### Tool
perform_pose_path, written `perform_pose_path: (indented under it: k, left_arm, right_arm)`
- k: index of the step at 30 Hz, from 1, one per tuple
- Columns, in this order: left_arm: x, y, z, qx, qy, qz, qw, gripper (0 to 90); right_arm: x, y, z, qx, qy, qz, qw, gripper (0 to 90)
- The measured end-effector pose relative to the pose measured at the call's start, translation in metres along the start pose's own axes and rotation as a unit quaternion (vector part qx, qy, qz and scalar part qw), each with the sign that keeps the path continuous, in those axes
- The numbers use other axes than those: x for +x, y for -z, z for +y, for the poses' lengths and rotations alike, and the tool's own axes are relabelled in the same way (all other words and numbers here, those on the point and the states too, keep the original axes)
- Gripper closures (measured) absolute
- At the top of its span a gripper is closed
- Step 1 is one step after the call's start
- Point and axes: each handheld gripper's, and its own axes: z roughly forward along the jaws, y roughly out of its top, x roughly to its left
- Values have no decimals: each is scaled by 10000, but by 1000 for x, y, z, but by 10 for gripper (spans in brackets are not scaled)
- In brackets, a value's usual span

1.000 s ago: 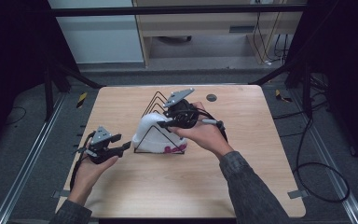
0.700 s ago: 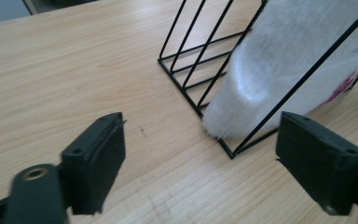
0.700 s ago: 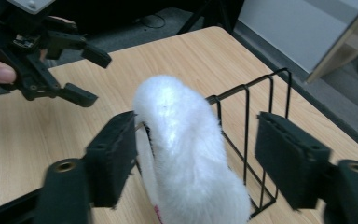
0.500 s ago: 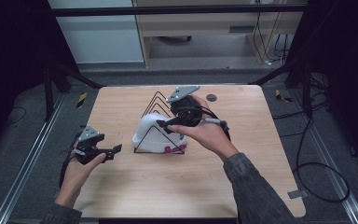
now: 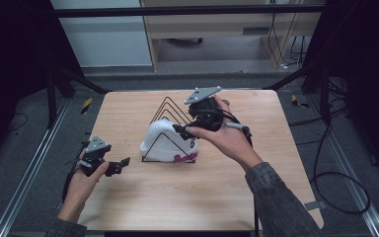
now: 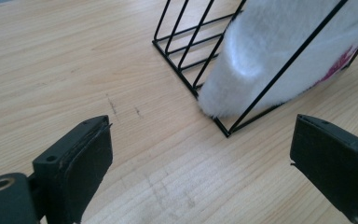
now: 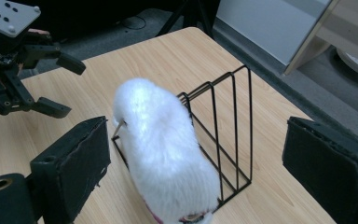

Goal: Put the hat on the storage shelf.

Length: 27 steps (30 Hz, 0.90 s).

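Observation:
A white fluffy slipper (image 5: pixel 165 140) with pink lettering leans inside a black wire rack (image 5: pixel 164 105) at the middle of the wooden table (image 5: pixel 202 197). My right gripper (image 5: pixel 183 131) hovers just above the slipper's right end. Its jaws have just been opening and stand wide, the pads off the fluff. In the right gripper view the slipper (image 7: pixel 158 135) sits in the rack (image 7: pixel 235 126) below the right gripper (image 7: pixel 196 158). My left gripper (image 5: pixel 123 165) stays left of the rack, its jaws also just opened, with nothing between them. The left gripper view has the left gripper (image 6: pixel 200 163) facing the rack's corner (image 6: pixel 223 128).
The table's left edge lies close behind my left hand. Bare wood stretches in front of the rack toward the near edge. Cables trail on the floor to the right (image 5: pixel 335 182), and a metal rail (image 5: pixel 24 182) runs along the left.
Both grippers' jaws have opened wide. The right gripper has lifted slightly off the slipper, which stays in the rack. The left hand has barely shifted.

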Motion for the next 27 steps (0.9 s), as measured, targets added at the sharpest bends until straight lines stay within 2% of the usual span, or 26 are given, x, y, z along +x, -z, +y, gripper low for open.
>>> perform_pose_path:
  k: [7,12,15,19,23,27]
  left_arm:
    - [-8,-7,-10,130,-178,91,9997,39]
    - [-8,-11,-17,109,-87,38,9999,39]
    - [-7,-14,-21,218,-159,110,9996,40]
    - [-7,-15,-26,226,-95,93,9997,40]
    - [-4,-16,-31,305,-90,132,9994,40]
    - [-4,-18,-35,339,-87,132,9993,40]
  right_arm:
    - [-8,18,-9,-64,-132,-170,9997,60]
    - [-19,33,-18,-163,-301,-420,9985,60]
    - [-28,44,-25,-253,-424,-659,9966,66]
    - [-39,58,-37,-336,-609,-951,9930,81]
    - [-47,69,-51,-360,-746,-1116,9903,94]
    - [-51,77,-67,-328,-749,-1162,9899,99]
